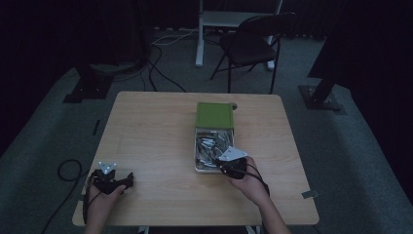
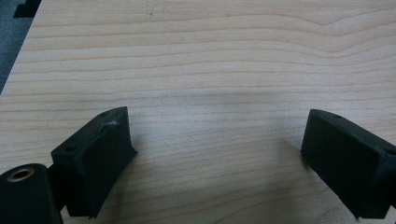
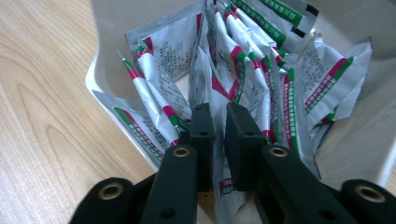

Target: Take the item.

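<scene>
- While the wooden surface (image 1: 156,141) carries little besides the box, we read the work as lifting one sachet out of a packed white box (image 1: 197,168) whose green lid (image 1: 215,115) lies slid back toward the far end.
- We see our right tool (image 3: 219,116) reaching into the near end of that box, its black jaws clenched on the edge of a single silver sachet (image 3: 219,186), with only that thin foil between them.
- Our left tool (image 2: 215,140) rests over bare wood near the front left corner, jaws spread wide and grasping nothing.
- We judge the main risk to be a neighbouring sachet (image 3: 159,100) riding up with the held one, since the packets stand pressed tight together.
- A pinch this close to the edge could also slip or tear the foil if we pull at an angle.
- With the left tool away from it, the light box might lift or slide along with the pull.
- Each sachet bears green and magenta bands and blocks of small dark print; we cannot read the writing or any brand.
</scene>
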`<state>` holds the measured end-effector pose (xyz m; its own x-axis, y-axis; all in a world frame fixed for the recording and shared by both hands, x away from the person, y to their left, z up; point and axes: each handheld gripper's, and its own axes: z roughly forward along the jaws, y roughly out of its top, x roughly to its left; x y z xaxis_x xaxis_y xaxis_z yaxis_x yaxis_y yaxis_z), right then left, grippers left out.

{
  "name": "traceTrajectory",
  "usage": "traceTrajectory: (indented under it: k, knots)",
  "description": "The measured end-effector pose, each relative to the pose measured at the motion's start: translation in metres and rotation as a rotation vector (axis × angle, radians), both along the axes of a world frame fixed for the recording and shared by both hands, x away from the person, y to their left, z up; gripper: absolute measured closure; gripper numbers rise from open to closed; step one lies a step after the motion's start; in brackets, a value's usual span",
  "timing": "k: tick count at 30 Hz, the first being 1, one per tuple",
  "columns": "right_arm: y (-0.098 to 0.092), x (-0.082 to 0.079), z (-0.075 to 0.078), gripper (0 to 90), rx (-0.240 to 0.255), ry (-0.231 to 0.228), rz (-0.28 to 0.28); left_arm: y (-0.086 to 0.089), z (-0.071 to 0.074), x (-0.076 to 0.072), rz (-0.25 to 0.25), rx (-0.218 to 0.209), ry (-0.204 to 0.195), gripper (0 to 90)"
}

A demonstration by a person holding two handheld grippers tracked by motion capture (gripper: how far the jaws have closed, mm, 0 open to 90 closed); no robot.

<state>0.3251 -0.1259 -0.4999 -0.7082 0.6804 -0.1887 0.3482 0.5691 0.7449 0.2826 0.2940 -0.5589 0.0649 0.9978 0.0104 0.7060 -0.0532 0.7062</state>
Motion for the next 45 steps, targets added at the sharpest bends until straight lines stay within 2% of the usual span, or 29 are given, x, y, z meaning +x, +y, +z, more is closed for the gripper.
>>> traceTrajectory:
  k: [3,7,10,12,28,32,42,45]
  knots:
    - [0.0,0.0,0.001,84.6,-0.008,-0.003,-0.005,0.0,0.0,0.0,0.0,0.0,0.0,9.4]
    - [-0.001,0.0,0.003,86.1,0.005,-0.004,-0.025,0.0,0.0,0.0,0.0,0.0,0.0,9.4]
    - [-0.004,-0.001,0.009,88.5,0.038,-0.014,-0.04,0.0,0.0,0.0,0.0,0.0,0.0,9.4]
    - [-0.006,-0.001,0.012,89.2,0.053,-0.017,-0.035,0.0,0.0,0.0,0.0,0.0,0.0,9.4]
    - [-0.008,-0.003,0.03,90.0,0.058,-0.049,-0.027,0.0,0.0,0.0,0.0,0.0,0.0,9.4]
    - [-0.009,-0.004,0.04,90.0,0.07,-0.069,-0.023,0.0,0.0,0.0,0.0,0.0,0.0,9.4]
    - [-0.02,-0.006,0.068,90.0,0.161,-0.105,-0.033,0.0,0.0,0.0,0.0,0.0,0.0,9.4]
    - [-0.025,-0.005,0.077,90.0,0.186,-0.118,-0.051,0.0,0.0,0.0,0.001,-0.001,0.0,9.4]
